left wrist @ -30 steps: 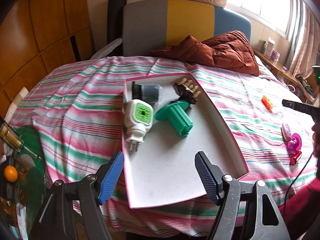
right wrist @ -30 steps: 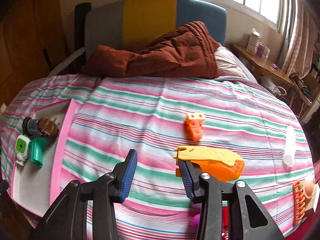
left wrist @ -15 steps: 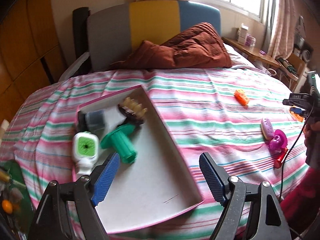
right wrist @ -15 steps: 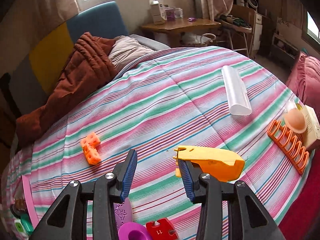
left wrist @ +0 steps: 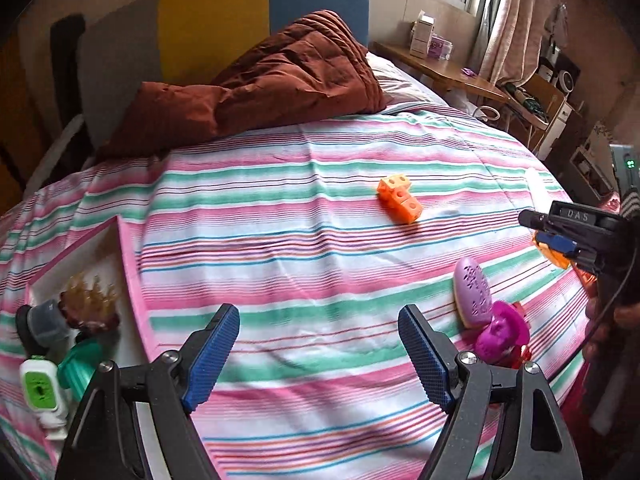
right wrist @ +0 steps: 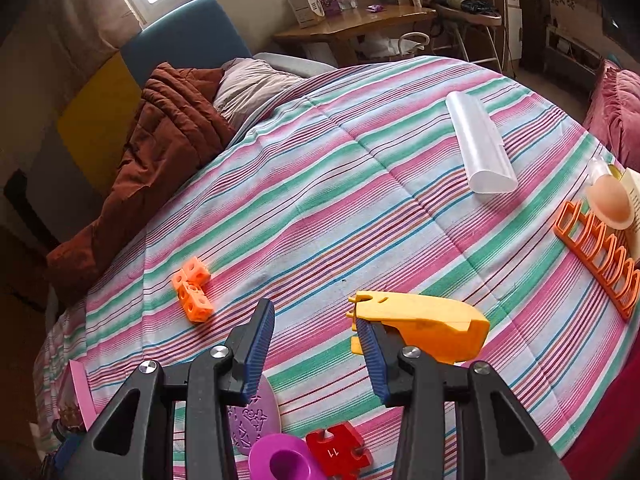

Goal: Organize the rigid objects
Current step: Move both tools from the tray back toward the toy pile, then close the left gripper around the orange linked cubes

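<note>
1. Left wrist view. The left gripper (left wrist: pixel 319 354) hangs over the striped bedspread (left wrist: pixel 304 240), fingers spread wide with nothing between them. An orange cube block (left wrist: pixel 399 198) lies well ahead of the fingertips. A lilac oval piece (left wrist: pixel 472 291) and a magenta cup (left wrist: pixel 502 334) sit just outside the right finger. The pink-rimmed tray (left wrist: pixel 128 276), already holding a green-faced plug (left wrist: pixel 40 386) and a teal part (left wrist: pixel 82 362), lies outside the left finger. The right gripper (left wrist: pixel 560 240) shows at the far right edge.

2. Right wrist view. The right gripper (right wrist: pixel 316 344) has its fingers part-way apart, and no object sits between the pads. A yellow clip-shaped piece (right wrist: pixel 424 322) seems to rest against the outer face of the right finger; whether it is carried cannot be told. A red puzzle piece (right wrist: pixel 338 450) lies below the fingertips, and a clear tube (right wrist: pixel 478 148) and an orange rack (right wrist: pixel 600 248) lie farther off.

3. Technique. The step is likely picking the next loose object for the tray. Centre the wide fingers over one piece only, approach from above, and close across its narrow sides so that neighbours are not dragged.
</note>
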Motion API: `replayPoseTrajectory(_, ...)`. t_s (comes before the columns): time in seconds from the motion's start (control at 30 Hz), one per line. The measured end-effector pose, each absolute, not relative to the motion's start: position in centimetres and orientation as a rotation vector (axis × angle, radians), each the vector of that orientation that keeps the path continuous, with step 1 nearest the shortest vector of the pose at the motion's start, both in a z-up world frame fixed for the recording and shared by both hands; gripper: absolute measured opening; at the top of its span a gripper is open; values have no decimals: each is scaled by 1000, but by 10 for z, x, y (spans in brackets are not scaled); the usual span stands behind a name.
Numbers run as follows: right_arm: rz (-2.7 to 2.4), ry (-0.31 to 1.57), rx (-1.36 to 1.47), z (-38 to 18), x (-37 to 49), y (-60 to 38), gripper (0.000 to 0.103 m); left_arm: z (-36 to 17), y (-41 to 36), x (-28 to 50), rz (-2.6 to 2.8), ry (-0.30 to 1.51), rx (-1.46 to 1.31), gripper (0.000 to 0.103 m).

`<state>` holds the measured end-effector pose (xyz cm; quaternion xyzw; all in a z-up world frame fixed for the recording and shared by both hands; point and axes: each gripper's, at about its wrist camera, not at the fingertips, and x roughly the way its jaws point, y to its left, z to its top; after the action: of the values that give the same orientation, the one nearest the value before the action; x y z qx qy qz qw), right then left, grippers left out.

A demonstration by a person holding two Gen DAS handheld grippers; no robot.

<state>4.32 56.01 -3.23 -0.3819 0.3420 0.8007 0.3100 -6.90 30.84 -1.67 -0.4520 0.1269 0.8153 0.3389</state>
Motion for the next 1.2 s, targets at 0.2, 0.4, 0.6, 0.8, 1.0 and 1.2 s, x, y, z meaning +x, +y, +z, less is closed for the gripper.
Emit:
replayPoseTrajectory(0.2, 2140, 946, -1011, -32, 42, 560, 43, -31, 368, -92, 2044, 309, -1227, 81)
replayPoseTrajectory(0.4, 2172, 968, -1041, -34, 36, 557, 43, -52, 421, -115, 1991, 302, -1281, 81)
replayPoseTrajectory(0.6, 2203, 983, -1060, -34, 33, 553, 43, -68, 460, -139, 1977, 268, -1323, 76)
replayPoseTrajectory(0.8, 2197, 997, -1057, -36, 34, 557, 43, -83, 475, -142, 2020, 352, -1286, 32)
replayPoseTrajectory(1.0, 2191, 990, -1050, -35, 34, 560, 43, -82, 450, -134, 2008, 385, -1278, 26)
replayPoseTrajectory(1.2, 2199, 1007, -1148, -45, 25, 556, 43, -80, 405, -113, 2014, 385, -1294, 26)
